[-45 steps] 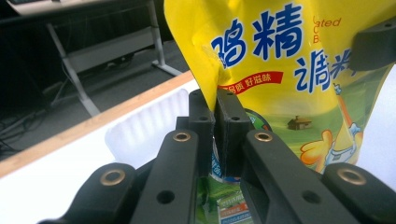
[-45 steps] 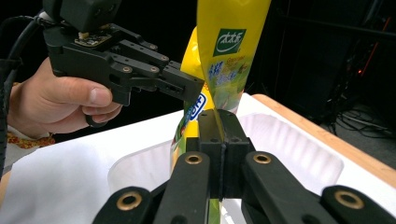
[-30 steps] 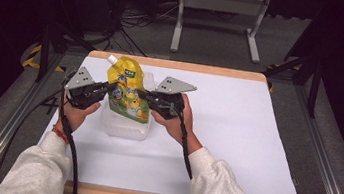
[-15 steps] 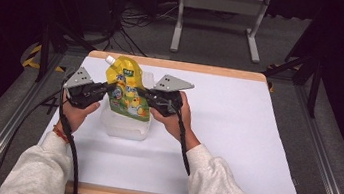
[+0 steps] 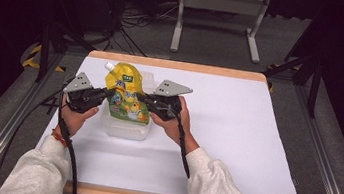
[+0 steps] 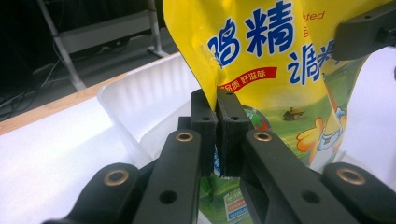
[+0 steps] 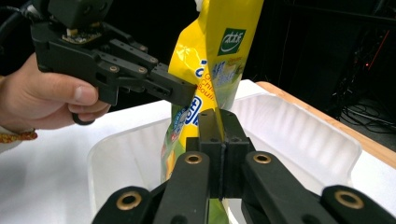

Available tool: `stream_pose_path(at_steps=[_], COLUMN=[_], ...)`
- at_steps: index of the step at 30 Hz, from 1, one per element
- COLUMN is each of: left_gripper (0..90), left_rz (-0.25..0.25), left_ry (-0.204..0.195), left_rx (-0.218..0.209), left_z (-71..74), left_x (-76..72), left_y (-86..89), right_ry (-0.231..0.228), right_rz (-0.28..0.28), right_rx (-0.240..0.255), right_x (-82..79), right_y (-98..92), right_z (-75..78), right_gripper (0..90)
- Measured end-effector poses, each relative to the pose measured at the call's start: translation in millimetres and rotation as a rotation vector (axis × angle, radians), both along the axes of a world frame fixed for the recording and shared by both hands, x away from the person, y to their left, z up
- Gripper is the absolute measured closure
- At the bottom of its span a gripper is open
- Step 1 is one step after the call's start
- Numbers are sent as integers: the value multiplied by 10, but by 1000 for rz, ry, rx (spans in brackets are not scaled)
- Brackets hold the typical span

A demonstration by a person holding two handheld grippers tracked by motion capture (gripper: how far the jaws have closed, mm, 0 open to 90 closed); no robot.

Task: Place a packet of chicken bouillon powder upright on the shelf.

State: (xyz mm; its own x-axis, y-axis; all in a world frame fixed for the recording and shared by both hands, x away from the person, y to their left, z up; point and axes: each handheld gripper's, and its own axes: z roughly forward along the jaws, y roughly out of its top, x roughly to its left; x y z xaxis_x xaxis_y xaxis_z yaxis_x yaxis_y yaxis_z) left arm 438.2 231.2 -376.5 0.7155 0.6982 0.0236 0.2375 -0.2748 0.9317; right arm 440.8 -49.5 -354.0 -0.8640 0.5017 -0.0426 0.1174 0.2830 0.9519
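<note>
**Over the tub: keeping a two-sided pinch level**

Above the clear, ribbed plastic tub [image 5: 125, 127] near the table's left side, the yellow-and-green printed stand-up pouch with a white spout [image 5: 125, 93] hangs upright between two grippers. The left gripper [image 6: 217, 135] has its jaws pressed together on the pouch's side seam, and the right gripper [image 7: 219, 140] pinches the opposite edge the same way; the high view shows both hands level with each other on either side of the pouch.

The step in hand looks like lowering or settling the pouch into the tub. To do it well, both hands should move at one pace, because a soft pouch held by its edges will twist or fold if one side leads. Keeping the seams taut, but not stretched, should hold the printed face flat. The pouch's base needs to stay inside the tub's walls, so aiming for the middle of the opening is safest. Neither pinch should loosen until the base rests on the tub floor; whether it already touches cannot be told. The white paper-covered table [image 5: 235, 135] offers no other support nearby.
</note>
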Motion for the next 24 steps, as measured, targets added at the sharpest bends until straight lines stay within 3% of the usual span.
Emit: stream_pose_path(at_steps=[5, 8, 13, 24], left_gripper=[876, 875, 873, 870], left_rz=[2, 2, 1, -5], left_ry=[4, 13, 22, 32], left_rx=[30, 20, 42, 25], left_z=[-48, -86, -120, -171], left_x=[-25, -32, -40, -57], left_y=[-39, -37, -53, -70], right_ry=[11, 20, 29, 42], right_rz=[-6, -7, -6, -9], right_rx=[-15, -29, -40, -71], right_x=[-14, -25, -35, -43], right_y=[-15, -24, -31, -68], right_z=[-58, -116, -176, -254], right_gripper=[900, 900, 900, 900])
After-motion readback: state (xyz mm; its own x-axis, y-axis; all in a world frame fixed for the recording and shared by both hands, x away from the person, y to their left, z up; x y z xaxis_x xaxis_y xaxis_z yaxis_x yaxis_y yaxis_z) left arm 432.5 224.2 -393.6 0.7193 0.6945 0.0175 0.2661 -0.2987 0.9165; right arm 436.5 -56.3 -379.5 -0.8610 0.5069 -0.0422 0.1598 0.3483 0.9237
